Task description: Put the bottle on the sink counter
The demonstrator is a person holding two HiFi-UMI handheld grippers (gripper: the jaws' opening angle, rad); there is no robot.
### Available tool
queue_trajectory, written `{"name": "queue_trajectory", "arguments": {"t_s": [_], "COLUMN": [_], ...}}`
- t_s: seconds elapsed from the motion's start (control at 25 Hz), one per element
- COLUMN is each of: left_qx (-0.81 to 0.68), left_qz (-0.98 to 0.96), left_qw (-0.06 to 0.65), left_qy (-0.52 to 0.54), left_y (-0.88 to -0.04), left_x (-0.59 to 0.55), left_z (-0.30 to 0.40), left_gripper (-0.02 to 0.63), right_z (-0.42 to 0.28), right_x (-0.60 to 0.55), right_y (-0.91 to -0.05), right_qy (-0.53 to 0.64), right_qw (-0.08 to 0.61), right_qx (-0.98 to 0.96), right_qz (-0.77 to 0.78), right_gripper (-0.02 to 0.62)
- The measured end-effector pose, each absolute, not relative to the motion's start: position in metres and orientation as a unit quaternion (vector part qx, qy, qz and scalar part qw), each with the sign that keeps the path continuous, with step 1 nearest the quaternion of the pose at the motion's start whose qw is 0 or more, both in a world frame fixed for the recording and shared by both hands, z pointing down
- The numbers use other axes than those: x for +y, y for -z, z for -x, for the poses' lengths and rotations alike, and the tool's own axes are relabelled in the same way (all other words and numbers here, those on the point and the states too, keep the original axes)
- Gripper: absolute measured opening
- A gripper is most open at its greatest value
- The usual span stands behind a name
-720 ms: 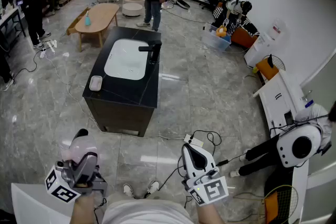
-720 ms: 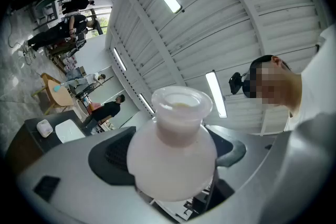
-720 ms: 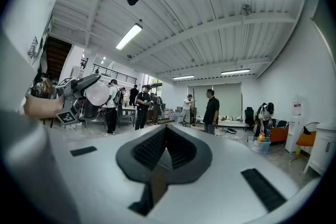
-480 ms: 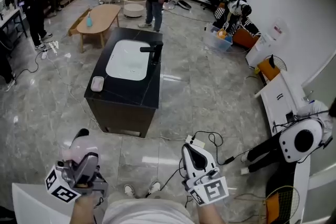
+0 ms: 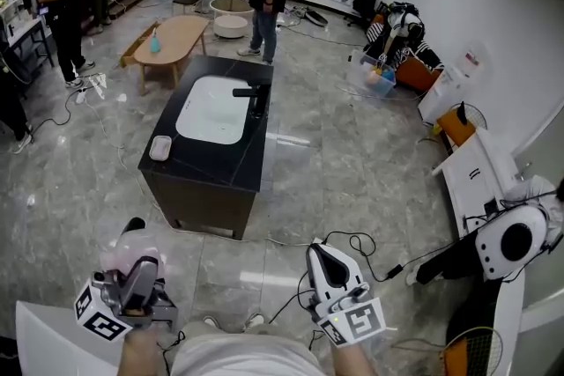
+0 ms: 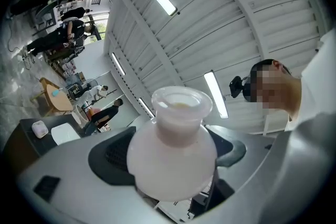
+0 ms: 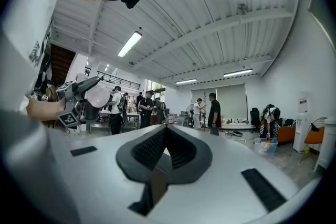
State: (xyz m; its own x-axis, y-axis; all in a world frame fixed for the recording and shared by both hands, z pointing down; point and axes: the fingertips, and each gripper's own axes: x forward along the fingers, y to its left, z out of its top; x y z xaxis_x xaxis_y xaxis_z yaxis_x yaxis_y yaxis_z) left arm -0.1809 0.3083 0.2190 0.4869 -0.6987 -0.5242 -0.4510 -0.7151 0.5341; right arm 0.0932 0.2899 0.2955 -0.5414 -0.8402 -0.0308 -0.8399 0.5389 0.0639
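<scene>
The round pinkish bottle is clamped in the left gripper for carrying to the sink counter; the right gripper is closed, empty.

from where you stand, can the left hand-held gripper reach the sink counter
Probably not. The left hand-held gripper, shut on the bottle, sits near the body, while the sink counter stands well ahead across the floor. Nothing tall stands between; stepping closer should do.

Our left gripper is grey-bodied; our right gripper wears a white shell edged in black; each bears a marker cube of black-and-white squares; the pads are black and ribbed; our shirt is pale grey.
</scene>
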Motion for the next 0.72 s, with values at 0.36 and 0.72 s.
{"name": "queue_trajectory", "arguments": {"t_s": [0.36,0.72], "left_qx": [-0.351,-0.349], "left_qz": [-0.832,-0.831], "left_qw": [0.163,0.173], "left_qy": [0.397,0.396], "left_y": [-0.222,-0.237], "left_x": [0.306,0.25], "left_z": [0.137,0.14], "left_gripper": [0.405,0.405], "right_z": [-0.144,-0.146], "right_x": [0.274,0.223], "right_y": [-0.31,-0.326], "right_qy": [0.022,0.01], "right_qw": [0.0,0.01], "right_qx": [-0.889,-0.884], "right_qz": [-0.457,-0.467], "right_gripper": [0.011,0.011]}}
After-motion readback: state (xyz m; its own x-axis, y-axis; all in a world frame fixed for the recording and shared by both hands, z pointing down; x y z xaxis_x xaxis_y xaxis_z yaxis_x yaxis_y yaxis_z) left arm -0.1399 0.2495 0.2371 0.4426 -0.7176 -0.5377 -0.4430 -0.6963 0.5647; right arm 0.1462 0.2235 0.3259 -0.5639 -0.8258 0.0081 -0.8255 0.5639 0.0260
